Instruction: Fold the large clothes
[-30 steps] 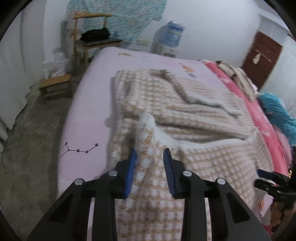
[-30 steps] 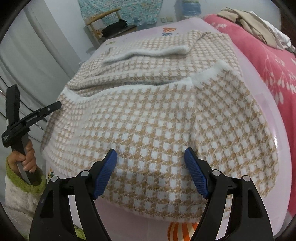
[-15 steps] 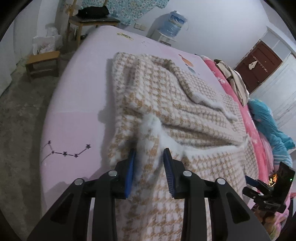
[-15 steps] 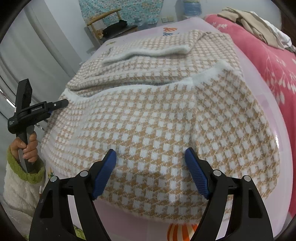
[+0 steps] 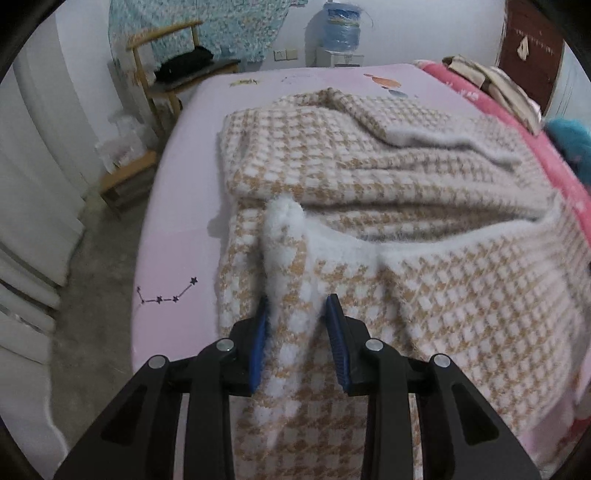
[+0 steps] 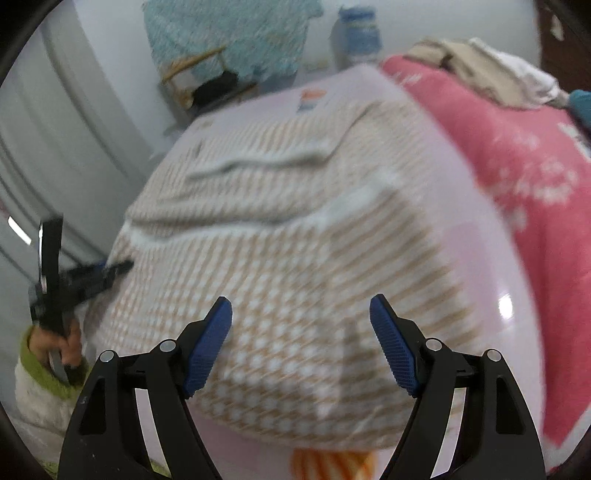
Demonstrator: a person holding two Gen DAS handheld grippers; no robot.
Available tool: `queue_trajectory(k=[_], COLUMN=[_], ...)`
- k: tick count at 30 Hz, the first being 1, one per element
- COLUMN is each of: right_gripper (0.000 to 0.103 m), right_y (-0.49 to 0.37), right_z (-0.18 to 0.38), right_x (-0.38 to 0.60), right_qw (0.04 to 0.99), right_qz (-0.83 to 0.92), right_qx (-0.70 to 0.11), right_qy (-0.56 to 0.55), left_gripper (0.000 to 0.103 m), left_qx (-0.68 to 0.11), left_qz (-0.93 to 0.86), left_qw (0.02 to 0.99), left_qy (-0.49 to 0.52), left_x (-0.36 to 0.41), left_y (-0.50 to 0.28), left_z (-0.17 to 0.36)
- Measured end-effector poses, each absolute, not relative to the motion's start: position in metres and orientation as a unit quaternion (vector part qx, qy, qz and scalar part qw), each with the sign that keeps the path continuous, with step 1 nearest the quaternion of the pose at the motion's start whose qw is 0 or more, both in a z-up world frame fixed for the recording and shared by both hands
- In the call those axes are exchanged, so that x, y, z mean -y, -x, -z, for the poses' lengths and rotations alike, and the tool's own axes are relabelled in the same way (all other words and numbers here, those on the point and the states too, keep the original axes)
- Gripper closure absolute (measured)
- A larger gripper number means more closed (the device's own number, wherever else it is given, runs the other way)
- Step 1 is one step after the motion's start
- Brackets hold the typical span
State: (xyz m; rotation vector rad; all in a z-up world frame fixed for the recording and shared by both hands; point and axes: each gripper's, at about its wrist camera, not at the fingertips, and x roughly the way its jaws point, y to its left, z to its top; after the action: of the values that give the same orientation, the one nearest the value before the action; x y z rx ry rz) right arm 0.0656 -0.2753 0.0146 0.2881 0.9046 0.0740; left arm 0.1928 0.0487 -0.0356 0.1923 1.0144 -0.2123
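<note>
Pink bedding covers the bed [image 5: 177,254] where I am working, with a wooden chair [image 5: 166,70] and a water bottle [image 5: 341,26] against the far wall. My left gripper [image 5: 297,343] has its jaws drawn in on a bunched ridge of the checked tan-and-white garment [image 5: 424,295], and the fluffy white hem [image 5: 284,221] stands up just beyond the pads. My right gripper [image 6: 301,343] hangs wide apart above the near edge of the same garment [image 6: 280,280], with nothing between its pads; that view is blurred, so I cannot tell how close it is to the cloth.

The garment lies across the near half of the bed, its lower part already turned up over the body, with a sleeve [image 5: 443,133] across the far side. To do this fold well, I judge I should keep the left pinch firm and carry the corner far across in one level sweep, letting the right gripper take the matching edge so the hem lands straight. Thick knit like this can slip or drag.

Both grippers point steeply down toward the bed. In the right view, a hand [image 6: 61,339] in a green-cuffed sleeve holds the left tool at the garment's left edge.
</note>
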Motion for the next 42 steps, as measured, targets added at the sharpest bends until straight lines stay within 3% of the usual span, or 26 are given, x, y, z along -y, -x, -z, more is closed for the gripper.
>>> queue_trajectory(k=[14,24,42], right_gripper=[0.052,0.064,0.066], right_y=[-0.136,-0.111,-0.127], right_z=[0.002,0.006,0.009], right_x=[0.347,0.34,0.327], right_qw=[0.865,0.851,0.856], right_qz=[-0.022,-0.024,0.011], right_qx=[-0.453,-0.48,-0.491], right_qy=[-0.213,-0.212,-0.165], left_gripper=[0.073,0.073,0.073], left_qx=[-0.468,-0.462,-0.464], left_qz=[0.071,0.064,0.064], left_qw=[0.87,0.871,0.871], left_qy=[-0.134,-0.153,-0.152], left_x=[-0.035,-0.031,-0.031], left_y=[-0.189,-0.186,-0.185], left_z=[0.037,0.037,0.036])
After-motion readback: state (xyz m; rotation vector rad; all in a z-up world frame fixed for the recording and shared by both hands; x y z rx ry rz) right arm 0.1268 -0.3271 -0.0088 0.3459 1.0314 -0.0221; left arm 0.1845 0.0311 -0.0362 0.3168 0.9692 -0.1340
